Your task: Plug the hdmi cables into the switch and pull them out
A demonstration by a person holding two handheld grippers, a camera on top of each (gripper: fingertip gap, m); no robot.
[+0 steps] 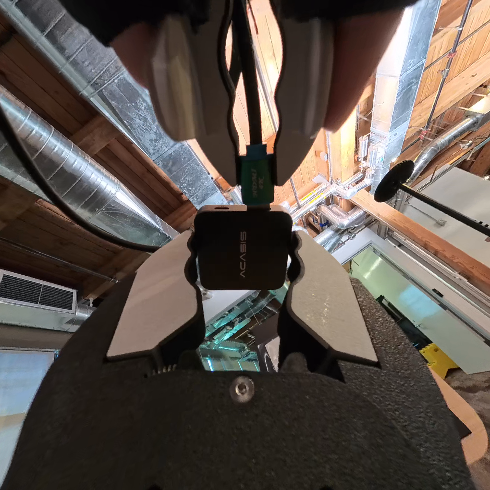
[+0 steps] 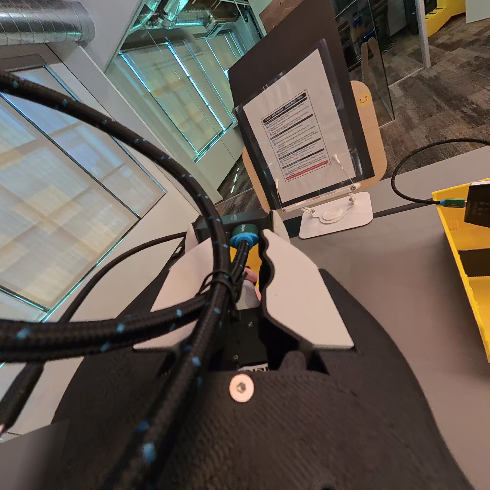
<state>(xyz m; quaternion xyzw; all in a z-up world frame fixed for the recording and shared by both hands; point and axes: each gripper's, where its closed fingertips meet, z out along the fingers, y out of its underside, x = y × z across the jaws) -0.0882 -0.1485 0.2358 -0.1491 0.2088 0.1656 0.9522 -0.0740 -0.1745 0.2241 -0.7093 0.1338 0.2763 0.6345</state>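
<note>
squarely between the left fingers (image 1: 307, 267) sits the switch (image 1: 242, 248).

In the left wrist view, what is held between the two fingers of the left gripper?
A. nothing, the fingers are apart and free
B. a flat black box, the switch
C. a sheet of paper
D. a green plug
B: the left gripper has its fingers pressed on both sides of the flat black switch, while the green plug sits in the other gripper at the switch's top edge.
</note>
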